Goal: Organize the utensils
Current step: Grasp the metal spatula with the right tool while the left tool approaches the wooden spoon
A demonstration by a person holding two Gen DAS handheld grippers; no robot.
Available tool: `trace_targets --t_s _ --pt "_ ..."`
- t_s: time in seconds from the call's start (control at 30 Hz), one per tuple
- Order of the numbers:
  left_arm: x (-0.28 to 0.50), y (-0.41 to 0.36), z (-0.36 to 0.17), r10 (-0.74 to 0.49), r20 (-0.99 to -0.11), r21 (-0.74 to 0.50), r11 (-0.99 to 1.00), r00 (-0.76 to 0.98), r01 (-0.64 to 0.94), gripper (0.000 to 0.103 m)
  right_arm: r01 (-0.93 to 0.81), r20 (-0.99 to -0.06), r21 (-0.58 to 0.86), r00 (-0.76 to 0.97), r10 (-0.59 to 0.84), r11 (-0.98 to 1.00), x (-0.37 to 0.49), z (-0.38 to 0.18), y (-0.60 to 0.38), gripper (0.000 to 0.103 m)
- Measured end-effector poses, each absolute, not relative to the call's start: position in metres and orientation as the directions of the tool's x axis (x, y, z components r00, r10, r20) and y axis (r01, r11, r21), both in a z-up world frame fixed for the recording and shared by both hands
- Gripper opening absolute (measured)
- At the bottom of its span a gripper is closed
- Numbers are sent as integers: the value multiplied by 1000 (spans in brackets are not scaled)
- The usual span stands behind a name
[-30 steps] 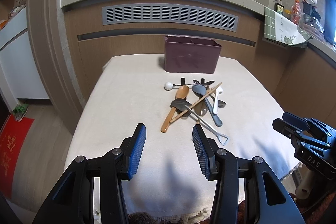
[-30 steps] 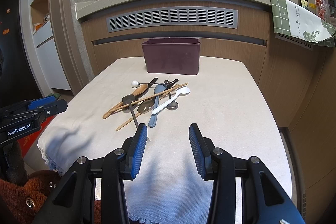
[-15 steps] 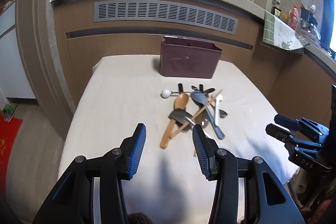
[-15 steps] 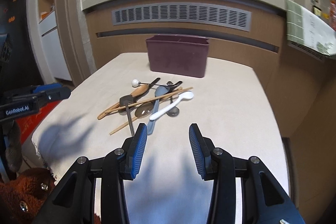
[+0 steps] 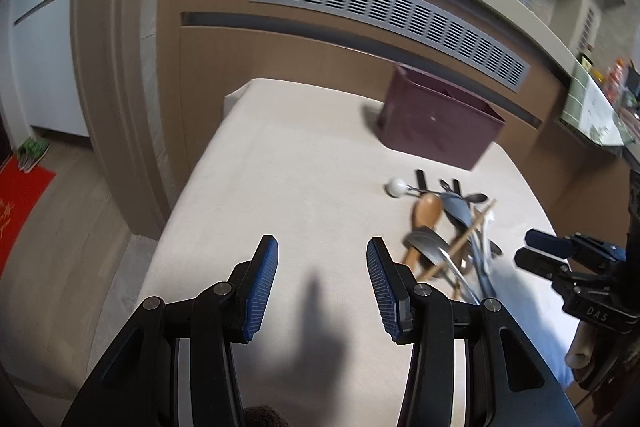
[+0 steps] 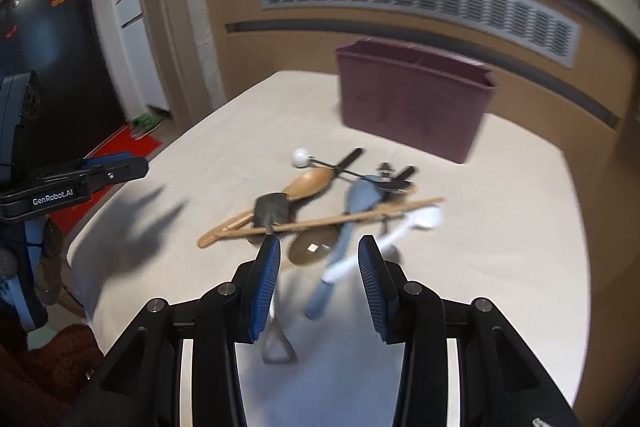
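Observation:
A pile of utensils lies mid-table: a wooden spoon (image 6: 310,183), a wooden chopstick (image 6: 360,217), a grey-blue spoon (image 6: 352,211), a white spoon (image 6: 400,233), a small metal shovel-spoon (image 6: 272,211) and a white-ball stirrer (image 6: 300,157). A dark red utensil box (image 6: 412,103) stands behind them. My right gripper (image 6: 318,259) is open, just above the pile's near side. My left gripper (image 5: 322,259) is open and empty over bare cloth, left of the pile (image 5: 448,231). The box (image 5: 436,123) is far right of it.
The table (image 5: 288,179) has a cream cloth; its left edge drops to the floor with a red mat (image 5: 20,195). A wooden counter wall with a vent (image 5: 384,3) stands behind. The right gripper shows at the left wrist view's right edge (image 5: 560,259).
Both grippers moved forward over the table. The right one closed in on the utensil pile. The left one swung left, so the pile sits to its right. Both stay open.

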State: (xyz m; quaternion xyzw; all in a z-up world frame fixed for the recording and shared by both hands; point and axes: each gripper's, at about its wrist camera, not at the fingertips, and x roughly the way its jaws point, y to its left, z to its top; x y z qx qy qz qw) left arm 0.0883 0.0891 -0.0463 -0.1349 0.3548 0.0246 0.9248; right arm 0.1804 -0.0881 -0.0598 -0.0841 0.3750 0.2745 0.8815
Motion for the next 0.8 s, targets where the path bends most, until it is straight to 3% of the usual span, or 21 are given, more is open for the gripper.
trace_targets --t_s 0.23,0.53,0.6,0.63,0.8 --pt "101 106 -56 -19 -665 -213 963 746 -165 47 -600 -774 73 470 425 796 213 -87 -29 38" --pt "105 122 -68 -66 -676 -272 948 734 -165 47 -644 -832 -50 450 325 764 222 -107 7 36" --pt "107 121 -69 -85 -675 -291 944 732 -158 47 -647 -833 -41 442 331 761 222 -106 5 36" --pt "107 119 -68 -90 -675 -292 944 732 -153 47 -646 -830 -43 448 333 762 220 -105 2 29" --pt "116 97 -66 -120 -677 -267 959 726 -91 47 -620 -782 -41 507 361 783 207 -87 -21 29"
